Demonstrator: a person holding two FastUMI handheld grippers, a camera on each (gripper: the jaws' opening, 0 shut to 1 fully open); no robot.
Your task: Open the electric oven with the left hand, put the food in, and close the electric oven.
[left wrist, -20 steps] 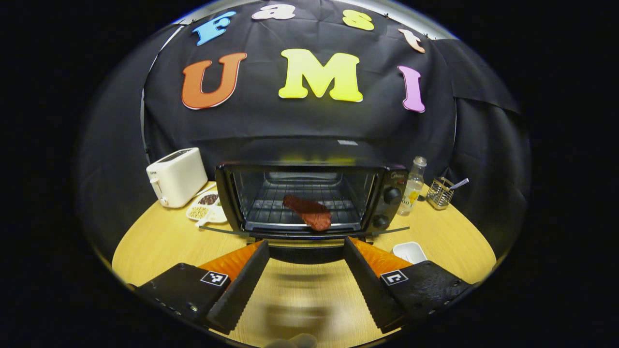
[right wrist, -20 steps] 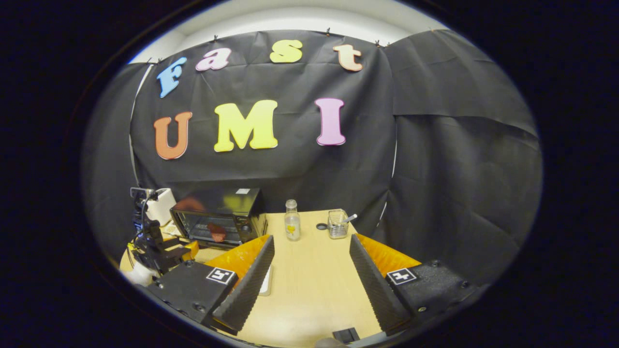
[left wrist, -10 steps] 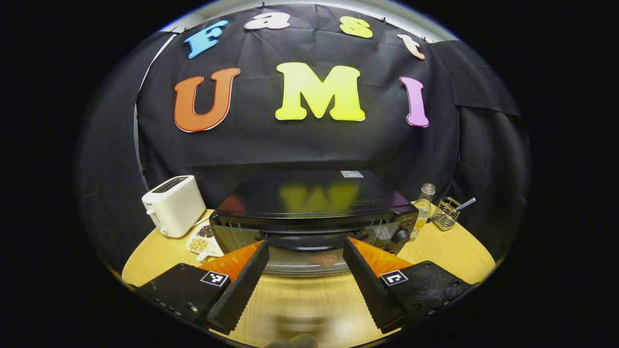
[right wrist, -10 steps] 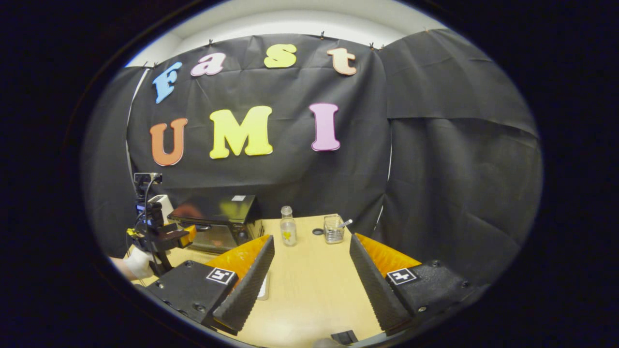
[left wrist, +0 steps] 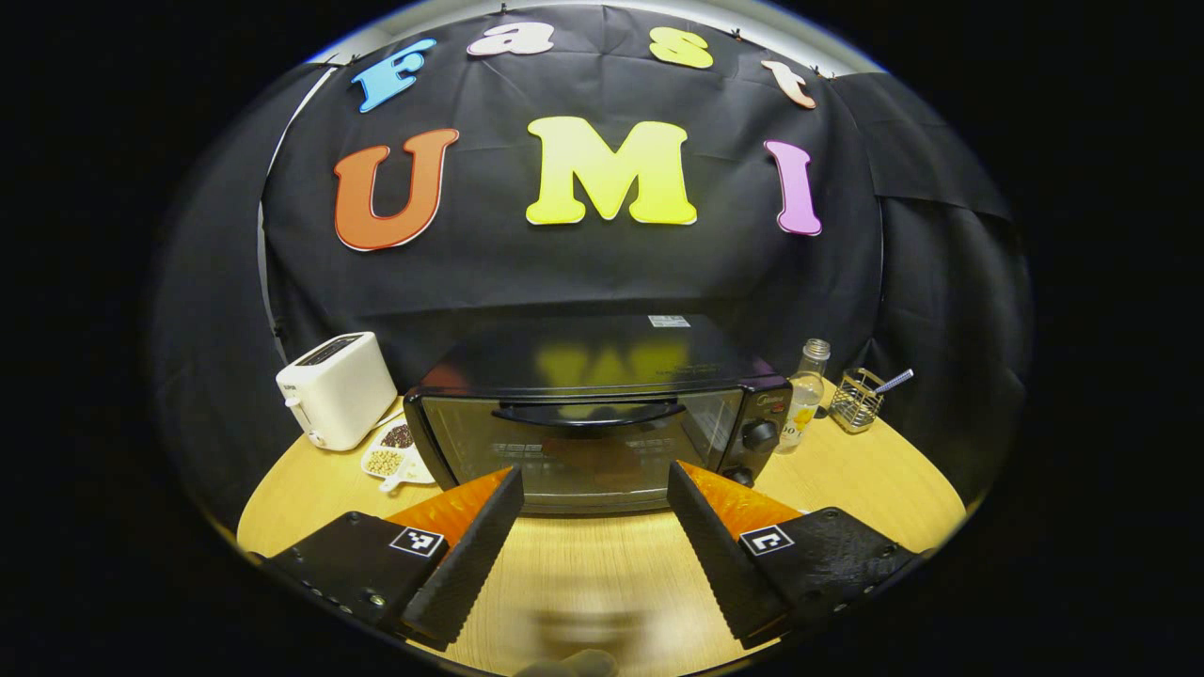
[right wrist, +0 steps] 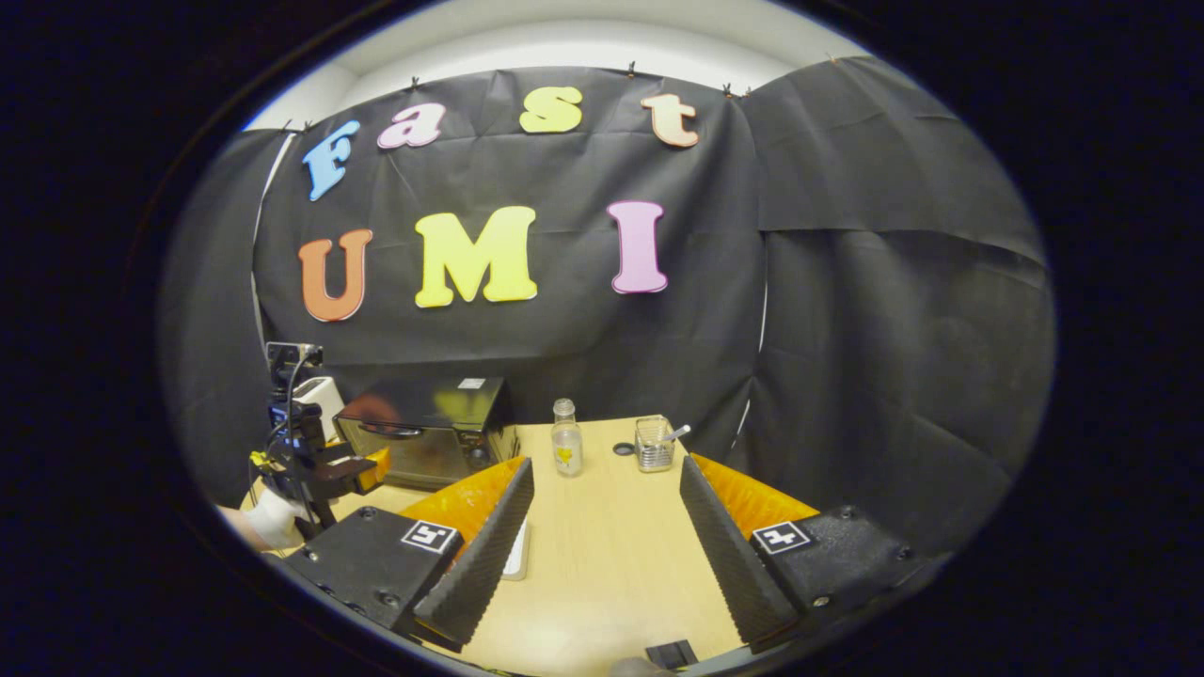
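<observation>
The black electric oven [left wrist: 593,414] stands straight ahead in the left gripper view with its glass door up and closed, its curved handle [left wrist: 588,415] across the top. A reddish piece of food [left wrist: 588,458] shows dimly through the glass. My left gripper [left wrist: 595,508] is open, a short way in front of the door and touching nothing. In the right gripper view the oven [right wrist: 428,432] sits at the far left, with the left gripper [right wrist: 324,467] and a hand in front of it. My right gripper [right wrist: 607,527] is open over the bare table [right wrist: 602,564].
A white toaster [left wrist: 337,390] and a divided dish of beans [left wrist: 390,451] stand left of the oven. A small glass bottle [left wrist: 804,395] and a wire holder [left wrist: 858,400] stand to its right. A white dish [right wrist: 515,561] lies by the right gripper's left finger.
The oven door has swung up from lying flat open to fully closed, with the food inside. My left gripper rose with it and has drawn back slightly. The right gripper barely moved.
</observation>
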